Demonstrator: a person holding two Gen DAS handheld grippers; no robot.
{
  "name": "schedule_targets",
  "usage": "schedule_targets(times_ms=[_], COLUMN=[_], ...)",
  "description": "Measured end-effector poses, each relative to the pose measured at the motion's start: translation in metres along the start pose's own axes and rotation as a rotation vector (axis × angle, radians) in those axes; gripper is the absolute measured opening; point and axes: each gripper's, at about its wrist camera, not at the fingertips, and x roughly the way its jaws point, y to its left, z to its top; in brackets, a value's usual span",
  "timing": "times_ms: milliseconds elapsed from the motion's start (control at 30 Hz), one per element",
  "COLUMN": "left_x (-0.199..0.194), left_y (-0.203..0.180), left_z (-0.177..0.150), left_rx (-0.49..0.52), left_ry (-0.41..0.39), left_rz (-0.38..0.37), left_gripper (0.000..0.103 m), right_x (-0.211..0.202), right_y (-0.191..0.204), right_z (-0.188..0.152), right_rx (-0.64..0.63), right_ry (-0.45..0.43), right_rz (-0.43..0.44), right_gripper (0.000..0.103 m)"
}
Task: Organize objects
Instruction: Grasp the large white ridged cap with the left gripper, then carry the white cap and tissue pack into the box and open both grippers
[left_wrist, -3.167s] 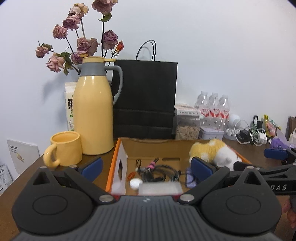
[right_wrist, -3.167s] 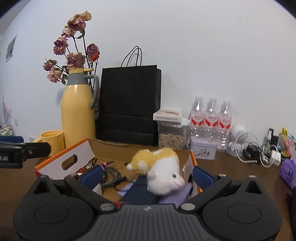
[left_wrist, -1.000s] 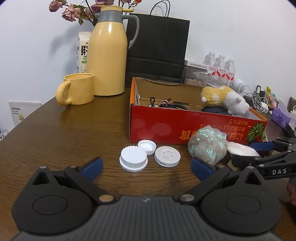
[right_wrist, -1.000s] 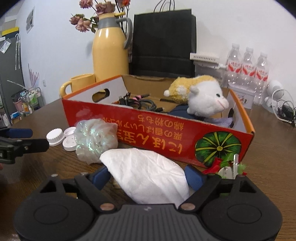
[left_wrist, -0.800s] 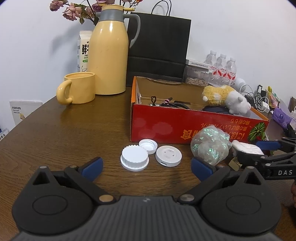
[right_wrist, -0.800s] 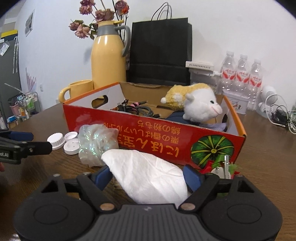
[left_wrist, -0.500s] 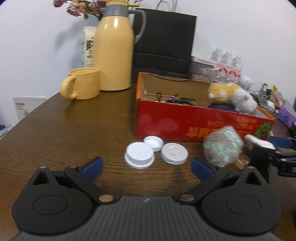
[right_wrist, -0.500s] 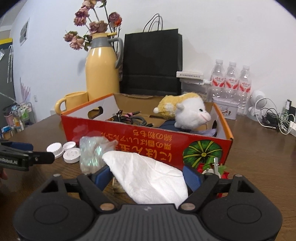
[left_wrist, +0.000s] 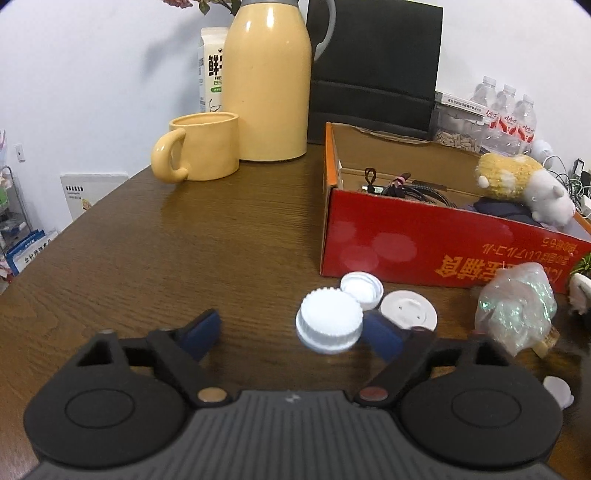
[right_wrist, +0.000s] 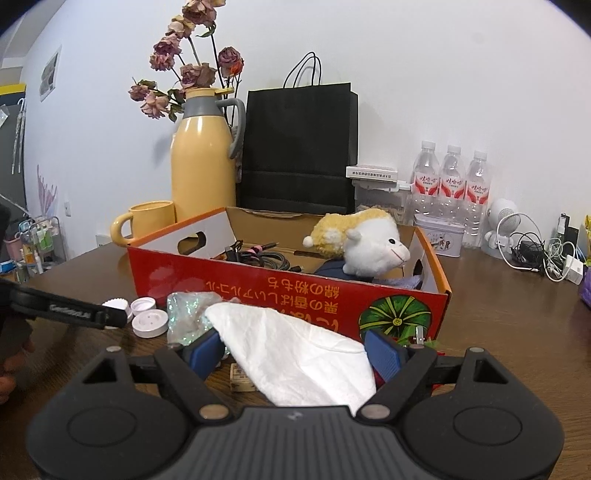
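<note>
A ridged white cap (left_wrist: 328, 321) lies on the wooden table (left_wrist: 147, 258) in front of the red cardboard box (left_wrist: 443, 251). It sits between the fingers of my left gripper (left_wrist: 291, 334), close to the right finger (left_wrist: 382, 338) and well clear of the left one. The jaws are closing. Behind it lie a small white cap (left_wrist: 361, 286) and a flat white disc (left_wrist: 408, 312). My right gripper (right_wrist: 294, 352) is shut on a crumpled white tissue (right_wrist: 295, 358), held above the table before the box (right_wrist: 288, 291).
An iridescent plastic wad (left_wrist: 517, 310) lies right of the caps. The box holds a plush toy (right_wrist: 365, 240) and cables (right_wrist: 258, 258). Behind stand a yellow thermos (left_wrist: 266, 81), a yellow mug (left_wrist: 201, 147), a black paper bag (right_wrist: 299, 147) and water bottles (right_wrist: 450, 184).
My left gripper has come closer to the caps and its fingers have narrowed around the ridged cap. My right gripper has risen a little with the tissue still in it.
</note>
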Motion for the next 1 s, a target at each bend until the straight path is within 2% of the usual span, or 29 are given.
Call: schedule_targets(times_ms=[33, 100, 200, 500, 633, 833, 1000], left_x=[-0.001, -0.003, -0.005, -0.018, -0.028, -0.050, -0.062], left_y=[-0.001, -0.004, -0.004, -0.003, -0.006, -0.019, -0.033], left_z=[0.000, 0.000, 0.000, -0.001, 0.001, 0.008, 0.027], left_rx=[0.008, 0.018, 0.017, 0.004, -0.004, -0.003, 0.012], left_ry=[-0.006, -0.021, -0.035, -0.118, -0.165, -0.234, -0.284], left_rz=[-0.011, -0.046, -0.063, -0.005, -0.007, -0.057, -0.115], left_gripper=[0.058, 0.039, 0.039, 0.039, 0.039, 0.039, 0.039], right_x=[0.000, 0.000, 0.000, -0.002, -0.005, -0.010, -0.006], right_y=[0.000, 0.000, 0.001, 0.001, 0.002, 0.004, 0.008], right_z=[0.000, 0.000, 0.000, 0.000, 0.001, 0.012, 0.032], right_rx=[0.000, -0.001, -0.002, -0.005, -0.005, -0.002, -0.015], right_ry=[0.000, -0.001, -0.003, -0.012, -0.035, -0.087, -0.132], right_rz=[0.000, 0.001, -0.002, -0.011, -0.018, -0.017, -0.007], right_gripper=[0.082, 0.082, 0.082, 0.082, 0.082, 0.082, 0.082])
